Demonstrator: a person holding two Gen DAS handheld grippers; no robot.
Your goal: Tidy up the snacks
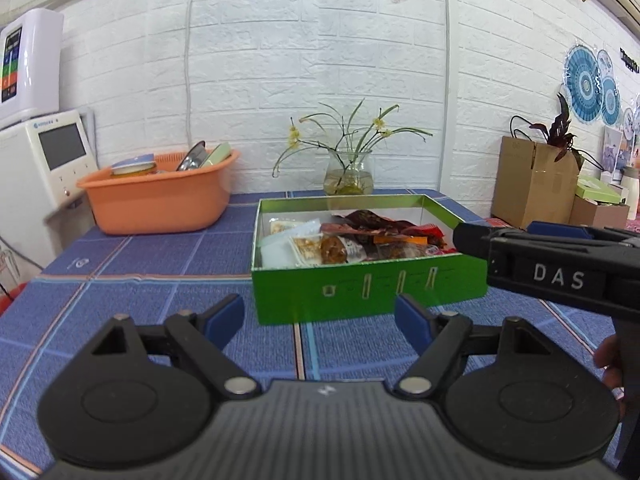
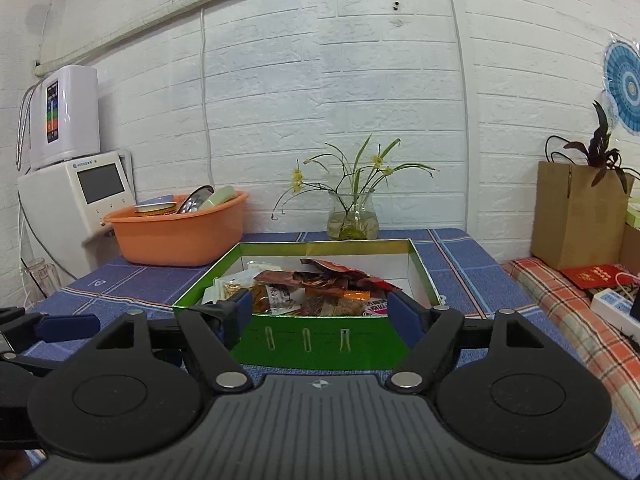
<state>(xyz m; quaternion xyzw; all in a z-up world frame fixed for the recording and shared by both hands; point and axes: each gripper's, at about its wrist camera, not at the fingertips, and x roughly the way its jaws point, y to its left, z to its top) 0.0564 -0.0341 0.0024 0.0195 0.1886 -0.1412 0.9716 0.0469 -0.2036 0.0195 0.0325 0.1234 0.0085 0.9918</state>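
- Our left tongs (image 1: pixel 320 320) stand apart with nothing between them, above the blue checked tablecloth (image 1: pixel 160 300).
- Our right tongs (image 2: pixel 320 312) gape wide, also bare.
- Beyond both, we see the green box (image 2: pixel 320 340) holding snack packets (image 2: pixel 320 288).

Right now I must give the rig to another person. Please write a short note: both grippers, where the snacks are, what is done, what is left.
Left gripper: open, holds nothing, over the blue tablecloth in front of the green box.
Right gripper: open, holds nothing, at the near wall of the box.
Snacks: all that can be seen lie mixed in a loose pile inside the open box; none on the cloth.
Done: snacks are in the box.
Left: maybe tidy the pile; no lid can be seen.
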